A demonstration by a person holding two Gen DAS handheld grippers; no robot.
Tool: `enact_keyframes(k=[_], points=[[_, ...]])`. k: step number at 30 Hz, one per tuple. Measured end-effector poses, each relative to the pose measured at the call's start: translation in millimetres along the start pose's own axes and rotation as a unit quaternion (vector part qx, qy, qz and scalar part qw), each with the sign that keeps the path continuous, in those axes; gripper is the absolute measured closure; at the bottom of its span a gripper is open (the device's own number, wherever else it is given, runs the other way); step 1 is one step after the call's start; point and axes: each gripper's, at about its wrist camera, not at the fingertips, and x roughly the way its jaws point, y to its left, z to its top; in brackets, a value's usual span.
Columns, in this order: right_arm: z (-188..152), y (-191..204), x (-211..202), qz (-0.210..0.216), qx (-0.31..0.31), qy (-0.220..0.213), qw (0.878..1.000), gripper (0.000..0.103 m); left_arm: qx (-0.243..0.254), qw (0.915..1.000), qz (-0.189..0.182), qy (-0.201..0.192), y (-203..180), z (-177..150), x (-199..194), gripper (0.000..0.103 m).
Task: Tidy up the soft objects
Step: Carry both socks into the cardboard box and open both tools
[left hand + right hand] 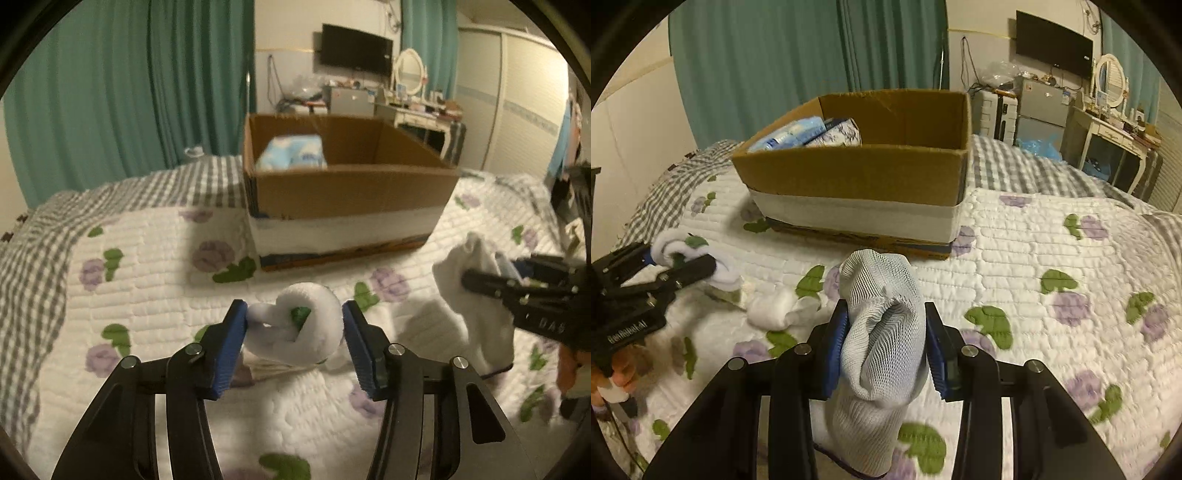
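My left gripper [294, 325] is shut on a rolled white sock [295, 328], held just above the floral quilt; it also shows in the right wrist view [683, 254]. My right gripper [884, 332] is shut on a white mesh sock [879, 332], which hangs down below the fingers; it shows in the left wrist view [476, 295] at the right. An open cardboard box [347, 192] stands on the bed ahead of both grippers, with blue-and-white soft packs [291, 151] inside at its left end.
Another crumpled white sock [775, 312] lies on the quilt [1034, 258] between the grippers. Teal curtains [129, 92] hang behind the bed. A dressing table [1108, 129], small fridge and wall TV stand at the far right.
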Motion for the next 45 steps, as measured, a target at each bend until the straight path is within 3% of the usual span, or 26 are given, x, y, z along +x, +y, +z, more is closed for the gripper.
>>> enact_keyframes(k=[7, 15, 20, 24, 29, 33, 40, 45], points=[[14.0, 14.0, -67.3, -0.009, -0.016, -0.036, 0.999, 0.066, -0.003, 0.9995, 0.008, -0.029, -1.2, 21.5, -60.8, 0.051], [48.2, 34.4, -144.0, -0.017, -0.043, -0.090, 0.995, 0.066, 0.034, 0.9957, 0.014, -0.085, -22.9, 54.4, -127.6, 0.051], [85.3, 40.5, -175.0, -0.022, -0.057, -0.124, 0.990, 0.066, 0.044, 0.9930, 0.010, -0.109, -32.1, 79.6, -143.7, 0.051], [119.5, 38.7, -180.5, -0.020, -0.059, -0.143, 0.988, 0.066, 0.041, 0.9925, -0.004, -0.115, -32.3, 107.2, -133.7, 0.051], [171.4, 32.1, -161.1, -0.022, -0.066, -0.157, 0.985, 0.066, 0.035, 0.9930, -0.015, -0.112, -25.8, 142.6, -99.0, 0.051], [203.2, 23.0, -124.3, -0.017, -0.063, -0.153, 0.986, 0.066, 0.048, 0.9929, 0.003, -0.109, -22.3, 169.2, -59.1, 0.051], [229.2, 0.6, -35.2, -0.009, -0.046, -0.122, 0.991, 0.066, 0.051, 0.9951, 0.004, -0.085, -17.1, 187.9, 13.8, 0.051], [227.9, -14.2, 24.7, -0.013, -0.040, -0.092, 0.995, 0.066, 0.062, 0.9961, 0.007, -0.062, -20.0, 185.7, 61.9, 0.051]])
